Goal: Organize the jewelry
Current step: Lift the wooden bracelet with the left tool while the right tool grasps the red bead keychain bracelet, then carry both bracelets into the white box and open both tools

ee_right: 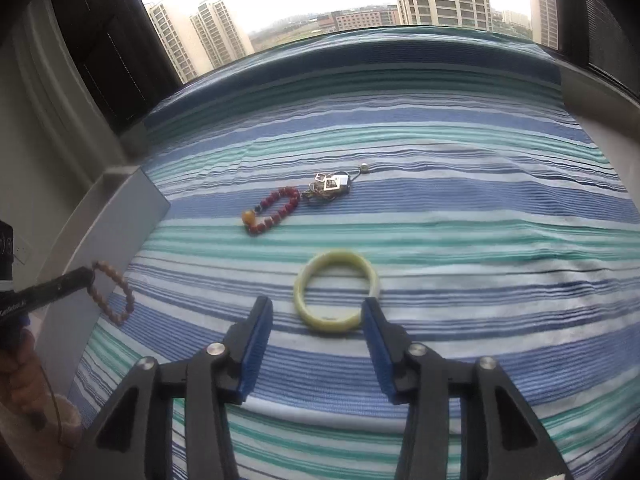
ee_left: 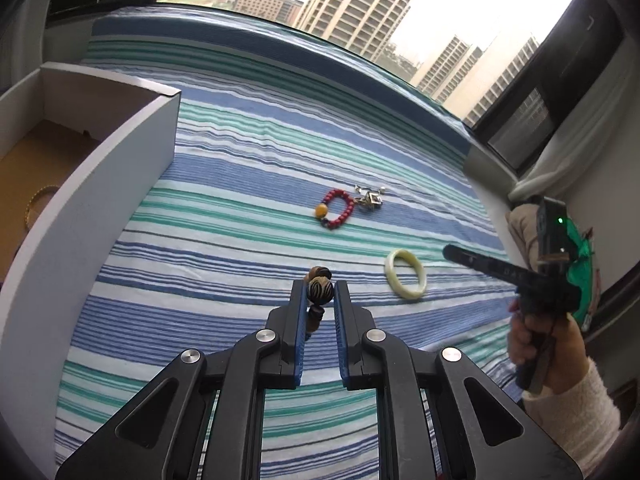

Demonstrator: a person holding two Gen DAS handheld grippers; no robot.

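My left gripper (ee_left: 320, 286) is shut on a brown carved-bead bracelet (ee_left: 320, 291), held above the striped cloth. In the right wrist view that bracelet (ee_right: 114, 296) hangs as a loop from the left gripper (ee_right: 86, 274). A pale green bangle (ee_right: 336, 292) lies flat on the cloth, just past the tips of my right gripper (ee_right: 316, 304), whose jaws stand apart with nothing pressed between them. A red bead bracelet (ee_left: 335, 209) with an amber bead and a cluster of metal trinkets (ee_left: 370, 200) lie farther off.
A white box (ee_left: 120, 184) with a brown cardboard floor stands at the left and holds a gold chain bracelet (ee_left: 38, 204). The blue, green and white striped cloth (ee_right: 480, 240) runs back to a window. A hand (ee_left: 548, 344) in a pale sleeve holds the right gripper.
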